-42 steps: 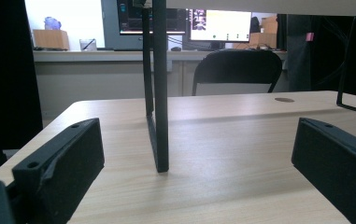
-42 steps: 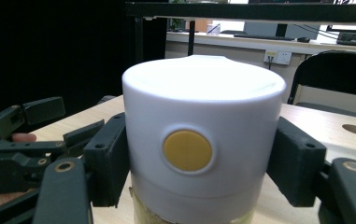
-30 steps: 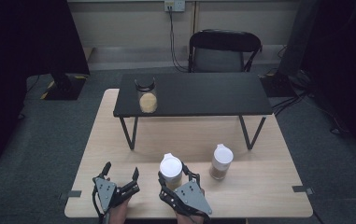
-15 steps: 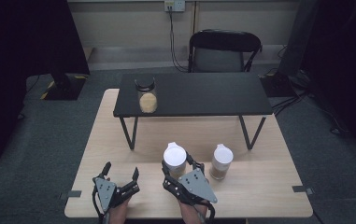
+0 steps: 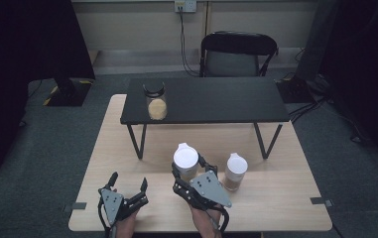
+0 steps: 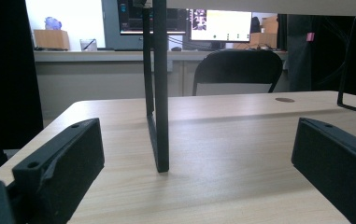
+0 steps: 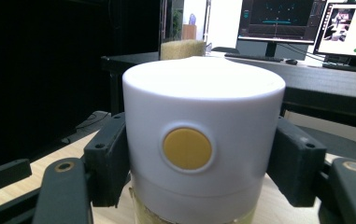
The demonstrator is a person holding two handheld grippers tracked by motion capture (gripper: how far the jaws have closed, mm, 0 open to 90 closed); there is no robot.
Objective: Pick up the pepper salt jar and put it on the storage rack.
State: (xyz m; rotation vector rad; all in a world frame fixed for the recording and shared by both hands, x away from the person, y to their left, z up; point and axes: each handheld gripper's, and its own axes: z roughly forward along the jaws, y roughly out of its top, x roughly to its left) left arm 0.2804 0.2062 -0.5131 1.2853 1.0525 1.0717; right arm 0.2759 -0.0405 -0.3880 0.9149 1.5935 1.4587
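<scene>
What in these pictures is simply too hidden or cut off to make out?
- Held jar: its base is cut off by the bottom edge of the right gripper view, and the white lid hides the contents.
- Second jar: too small in the high view to identify its filling.
- Black shelf: its top is cut off in the left gripper view.

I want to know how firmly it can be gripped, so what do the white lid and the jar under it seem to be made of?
The white lid looks like smooth matte plastic: even colour, soft sheen, rounded moulded edges and a yellow round inset. The jar below it seems clear plastic or glass, since yellowish contents show through the wall; the look leaves open which. The right gripper is shut on the lid, its black pads on either side.
</scene>
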